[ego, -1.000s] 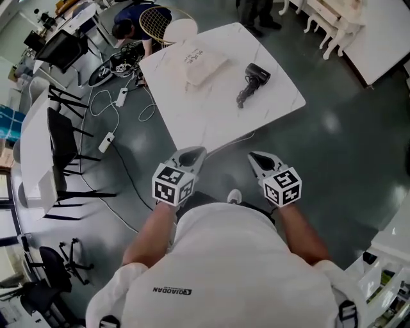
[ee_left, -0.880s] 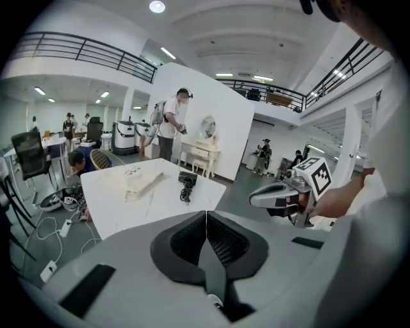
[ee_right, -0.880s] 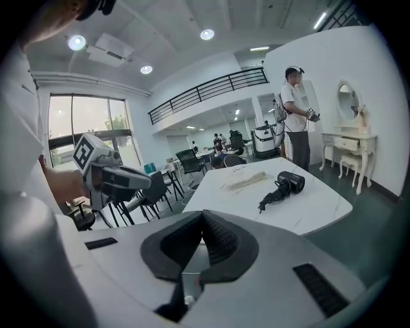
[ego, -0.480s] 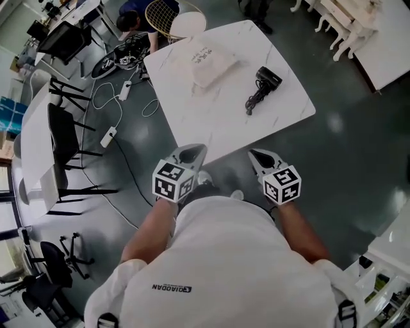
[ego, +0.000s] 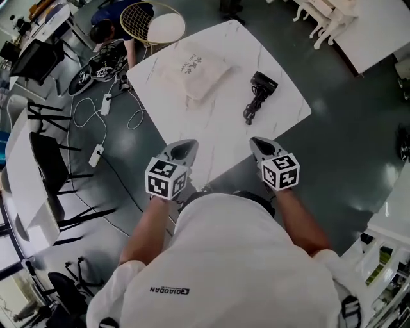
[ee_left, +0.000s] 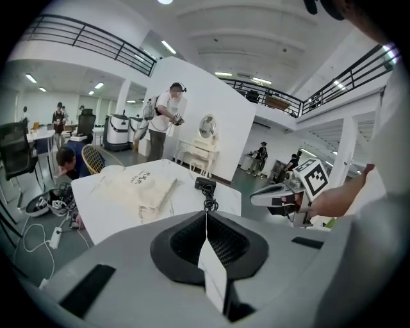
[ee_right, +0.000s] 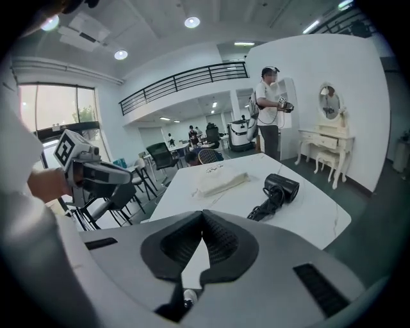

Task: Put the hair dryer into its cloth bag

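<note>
A black hair dryer (ego: 263, 84) with its coiled cord lies on the right part of the white marble table (ego: 218, 134). The cream cloth bag (ego: 195, 68) lies flat at the table's far left. My left gripper (ego: 181, 148) and right gripper (ego: 261, 145) hover side by side at the table's near edge, both shut and empty. In the left gripper view the bag (ee_left: 141, 189) and dryer (ee_left: 205, 186) lie beyond the shut left gripper (ee_left: 206, 219). In the right gripper view the dryer (ee_right: 282, 187) and bag (ee_right: 221, 181) sit ahead of the shut right gripper (ee_right: 202, 221).
Cables and a power strip (ego: 96, 154) trail over the floor left of the table. A wicker chair (ego: 144, 18) and a crouching person (ego: 112, 19) are at the far corner. Black chairs (ego: 48, 166) stand at the left, white furniture (ego: 327, 19) at the far right.
Both grippers have moved forward from over the floor to the table's near edge. The table, bag and dryer now appear closer. The jaws stay shut.
</note>
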